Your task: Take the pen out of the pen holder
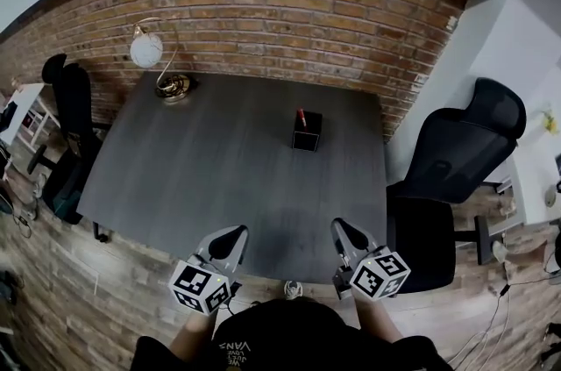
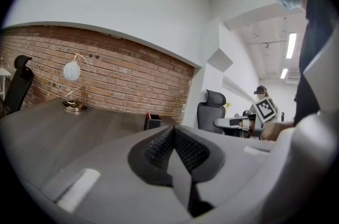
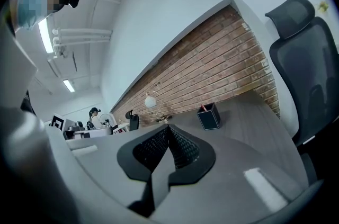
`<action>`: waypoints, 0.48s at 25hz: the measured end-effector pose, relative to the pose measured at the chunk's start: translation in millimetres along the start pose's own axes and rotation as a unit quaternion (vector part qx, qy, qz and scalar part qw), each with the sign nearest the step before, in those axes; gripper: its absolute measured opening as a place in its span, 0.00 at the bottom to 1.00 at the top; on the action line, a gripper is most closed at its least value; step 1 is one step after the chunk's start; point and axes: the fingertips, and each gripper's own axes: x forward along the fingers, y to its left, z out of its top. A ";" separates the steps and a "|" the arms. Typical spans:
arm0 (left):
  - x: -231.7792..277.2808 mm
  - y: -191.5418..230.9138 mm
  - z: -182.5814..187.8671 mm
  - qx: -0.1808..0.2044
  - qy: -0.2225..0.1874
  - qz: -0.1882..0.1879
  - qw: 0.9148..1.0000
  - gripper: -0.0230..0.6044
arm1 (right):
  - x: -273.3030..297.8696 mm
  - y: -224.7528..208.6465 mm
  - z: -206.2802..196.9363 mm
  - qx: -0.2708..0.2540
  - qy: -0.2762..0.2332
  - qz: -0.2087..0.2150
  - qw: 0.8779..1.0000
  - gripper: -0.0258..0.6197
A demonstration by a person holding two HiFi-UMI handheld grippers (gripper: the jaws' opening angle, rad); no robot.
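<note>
Now a dark grey table (image 1: 202,185) is seen in front of a red brick wall (image 1: 289,18). A small black pen holder (image 1: 307,133) is set upright on the far right part of the table, well apart from both grippers. A red pen (image 1: 301,117) is stuck in the pen holder, and only its top is seen above the rim.

The left gripper (image 1: 238,231) is held over the near edge of the table, on the left. Its two jaws are pressed together at the tips, and nothing is caught between them. The right gripper (image 1: 338,225) is held over the near edge too, more to the right. Its jaws are closed tight as well, and nothing is held in them. Both grippers are pointed toward the far side of the table. The pen holder is lined up between them, closer to the right one's side. A cube with black and white squares is fixed on each gripper.

A lamp (image 1: 147,50) with a round white ball is placed at the far left corner of the table, on a shiny gold base. A black chair (image 1: 460,159) is parked just beside the right edge of the table. Another black chair (image 1: 70,97) is placed by the left edge. The floor (image 1: 88,290) is made of wood planks. Far off, another person (image 3: 94,114) is seen at a white desk.
</note>
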 end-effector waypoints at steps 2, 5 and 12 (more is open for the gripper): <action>15.5 -4.4 1.3 0.000 -0.003 0.006 1.000 0.12 | 5.2 -13.8 7.0 -0.004 0.003 0.008 1.000 0.04; 31.9 -11.1 0.6 -0.004 -0.005 0.017 1.000 0.12 | 13.1 -30.2 15.2 -0.011 0.008 0.022 1.000 0.04; 47.1 -14.7 -10.3 -0.017 0.009 0.037 0.999 0.12 | 29.8 -51.4 18.9 -0.011 0.018 0.042 0.999 0.04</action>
